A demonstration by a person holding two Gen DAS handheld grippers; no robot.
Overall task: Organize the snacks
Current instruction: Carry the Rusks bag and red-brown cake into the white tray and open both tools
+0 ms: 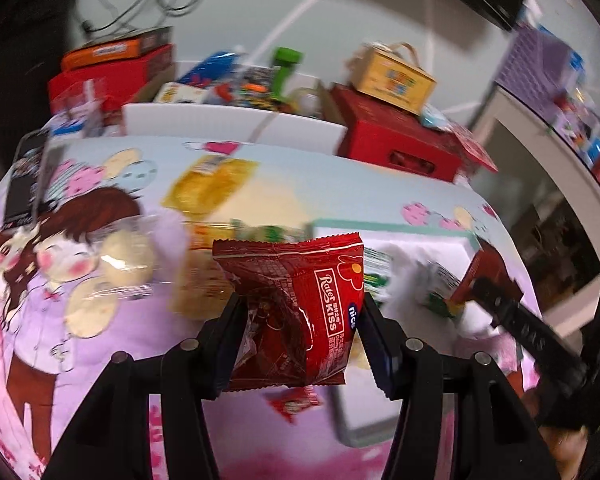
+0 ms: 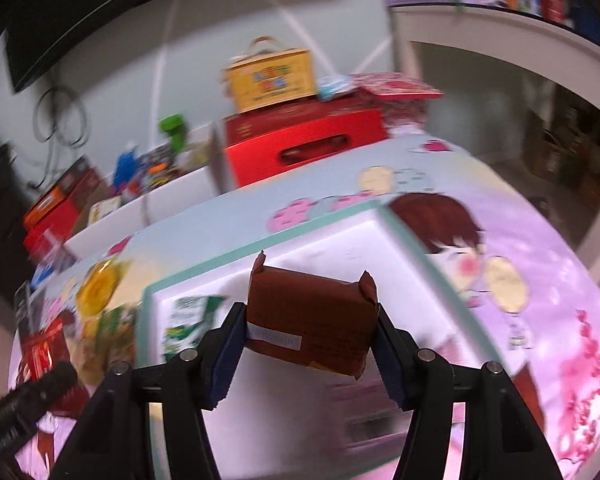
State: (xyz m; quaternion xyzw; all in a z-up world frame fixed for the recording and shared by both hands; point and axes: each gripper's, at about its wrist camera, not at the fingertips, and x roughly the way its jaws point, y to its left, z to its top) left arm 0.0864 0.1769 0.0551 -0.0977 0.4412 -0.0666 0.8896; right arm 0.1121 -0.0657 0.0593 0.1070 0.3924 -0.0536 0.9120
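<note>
I am holding a brown snack pack point(image 2: 312, 320) clamped in my right gripper point(image 2: 310, 344), hanging directly over the white box point(image 2: 412, 264) below; my left gripper point(image 1: 300, 320) is clamped on a red packet point(image 1: 296, 312), left of that box

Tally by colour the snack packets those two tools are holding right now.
Red packet: 1, pinched in the left tool
Brown packet: 1, pinched in the right tool
Total: 2
</note>
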